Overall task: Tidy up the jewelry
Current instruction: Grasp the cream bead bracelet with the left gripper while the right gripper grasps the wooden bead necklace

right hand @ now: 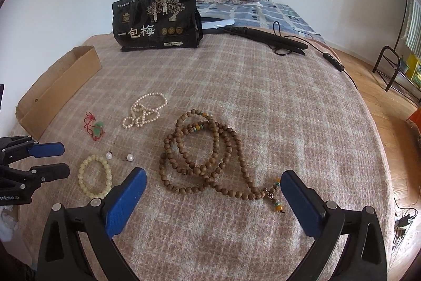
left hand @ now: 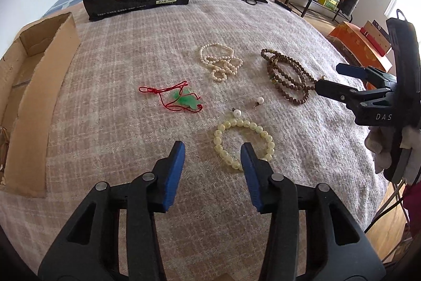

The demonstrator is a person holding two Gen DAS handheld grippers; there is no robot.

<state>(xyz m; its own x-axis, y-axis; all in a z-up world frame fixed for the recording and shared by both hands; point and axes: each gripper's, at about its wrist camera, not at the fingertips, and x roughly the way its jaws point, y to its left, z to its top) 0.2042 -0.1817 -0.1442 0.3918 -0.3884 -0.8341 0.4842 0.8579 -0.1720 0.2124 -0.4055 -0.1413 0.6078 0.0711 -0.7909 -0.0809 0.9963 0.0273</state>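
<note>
My left tongs [left hand: 213,148] stand part open above the near edge of the pale bead bracelet [left hand: 243,141], gripping nothing. My right tongs [right hand: 213,183] gape wide over the brown bead necklace [right hand: 208,157] on the bed's blanket [right hand: 263,102]. Farther off lie the red-corded green pendant [left hand: 184,98], then the pearl strand [left hand: 221,62].

At the bottom of the frame the left claw [left hand: 212,149] stands partly open over the blanket [left hand: 118,65], its right finger just at the yellow bracelet [left hand: 243,142]. Above lie a green pendant [left hand: 184,99], a pearl necklace [left hand: 221,62] and brown beads [left hand: 288,75]. The right claw [left hand: 329,78] enters from the right edge.
</note>
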